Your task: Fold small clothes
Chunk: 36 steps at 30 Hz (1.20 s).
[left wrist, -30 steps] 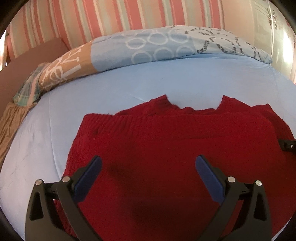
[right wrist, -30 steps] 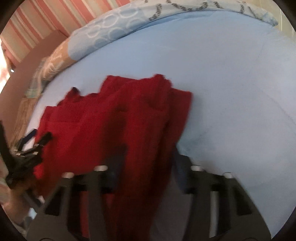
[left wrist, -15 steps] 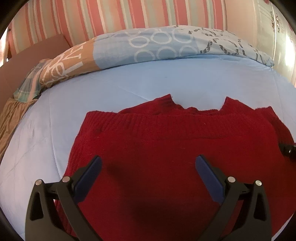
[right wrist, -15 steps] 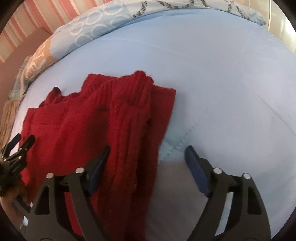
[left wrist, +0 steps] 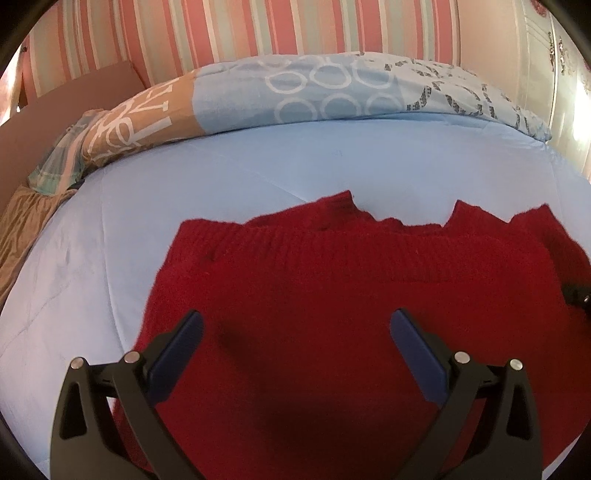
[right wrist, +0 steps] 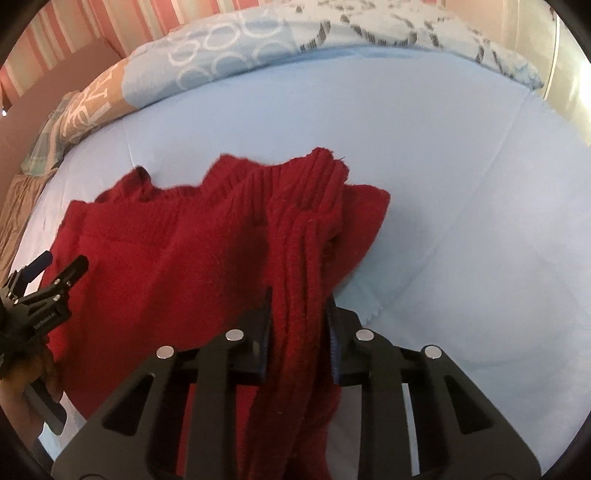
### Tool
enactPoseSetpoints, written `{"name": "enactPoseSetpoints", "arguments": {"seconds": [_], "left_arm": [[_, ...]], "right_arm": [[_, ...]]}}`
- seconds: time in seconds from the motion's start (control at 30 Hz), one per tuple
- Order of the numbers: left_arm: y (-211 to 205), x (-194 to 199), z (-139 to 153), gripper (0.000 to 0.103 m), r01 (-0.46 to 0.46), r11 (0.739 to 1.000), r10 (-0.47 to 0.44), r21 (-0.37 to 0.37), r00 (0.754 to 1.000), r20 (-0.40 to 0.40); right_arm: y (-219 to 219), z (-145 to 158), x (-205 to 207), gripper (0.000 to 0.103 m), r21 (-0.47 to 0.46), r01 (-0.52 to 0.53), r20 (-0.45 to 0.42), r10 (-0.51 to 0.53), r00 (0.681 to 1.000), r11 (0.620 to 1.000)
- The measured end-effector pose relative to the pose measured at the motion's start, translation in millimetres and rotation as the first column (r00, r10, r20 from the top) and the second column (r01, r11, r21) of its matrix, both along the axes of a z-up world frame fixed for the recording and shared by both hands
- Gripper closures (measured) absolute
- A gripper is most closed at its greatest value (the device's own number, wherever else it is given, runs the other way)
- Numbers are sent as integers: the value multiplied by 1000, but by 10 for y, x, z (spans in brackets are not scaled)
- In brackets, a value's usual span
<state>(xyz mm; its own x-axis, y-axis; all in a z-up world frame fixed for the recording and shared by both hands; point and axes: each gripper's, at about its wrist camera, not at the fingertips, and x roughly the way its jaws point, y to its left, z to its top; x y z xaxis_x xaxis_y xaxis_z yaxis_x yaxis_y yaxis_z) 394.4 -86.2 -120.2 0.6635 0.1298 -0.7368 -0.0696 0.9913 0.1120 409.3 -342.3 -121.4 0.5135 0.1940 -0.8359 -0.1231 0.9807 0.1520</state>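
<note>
A red knitted sweater point(left wrist: 314, 277) lies folded on the light blue bed sheet point(left wrist: 258, 166), its ribbed hem toward the far side. My left gripper point(left wrist: 295, 317) hovers just above the sweater's middle, open, with nothing between its blue pads. In the right wrist view, the sweater's point(right wrist: 166, 251) ribbed sleeve point(right wrist: 306, 221) runs along the garment's right edge and down between my right gripper's point(right wrist: 299, 295) jaws. Those jaws are closing, and the pads press on the sleeve from both sides. The left gripper point(right wrist: 62, 260) also shows at the far left of that view, held by a hand.
A patterned blue and tan duvet point(left wrist: 295, 96) is bunched along the far side of the bed, below a striped wall point(left wrist: 258, 29). Brown fabric point(left wrist: 22, 225) hangs off the bed's left edge. Bare blue sheet point(right wrist: 461, 184) stretches to the right of the sweater.
Half a second ago the right gripper stood wide open with the sleeve beside its left finger; now its jaws have come together on the sleeve. The left gripper has hardly moved.
</note>
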Motion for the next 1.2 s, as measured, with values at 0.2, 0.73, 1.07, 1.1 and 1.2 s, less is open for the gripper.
{"name": "enactPoseSetpoints", "arguments": {"seconds": [0.2, 0.73, 1.07, 1.1, 1.2], "left_arm": [[128, -18, 117, 2, -7, 1000, 7, 3, 1000, 21], [688, -142, 399, 2, -46, 998, 48, -38, 997, 62], [1320, -266, 556, 2, -83, 995, 88, -57, 993, 84], [1381, -276, 552, 2, -86, 995, 91, -56, 992, 84], [1601, -311, 530, 2, -105, 992, 110, -64, 990, 83]], "right_arm": [[189, 347, -60, 80, 20, -13, 65, 11, 998, 1000], [1025, 989, -87, 80, 32, -93, 97, 90, 991, 995], [1987, 1008, 33, 80, 9, -120, 43, 119, 992, 993], [2114, 966, 57, 80, 12, -106, 22, 105, 994, 994], [2373, 834, 99, 81, 22, -56, -25, 57, 998, 998]]}}
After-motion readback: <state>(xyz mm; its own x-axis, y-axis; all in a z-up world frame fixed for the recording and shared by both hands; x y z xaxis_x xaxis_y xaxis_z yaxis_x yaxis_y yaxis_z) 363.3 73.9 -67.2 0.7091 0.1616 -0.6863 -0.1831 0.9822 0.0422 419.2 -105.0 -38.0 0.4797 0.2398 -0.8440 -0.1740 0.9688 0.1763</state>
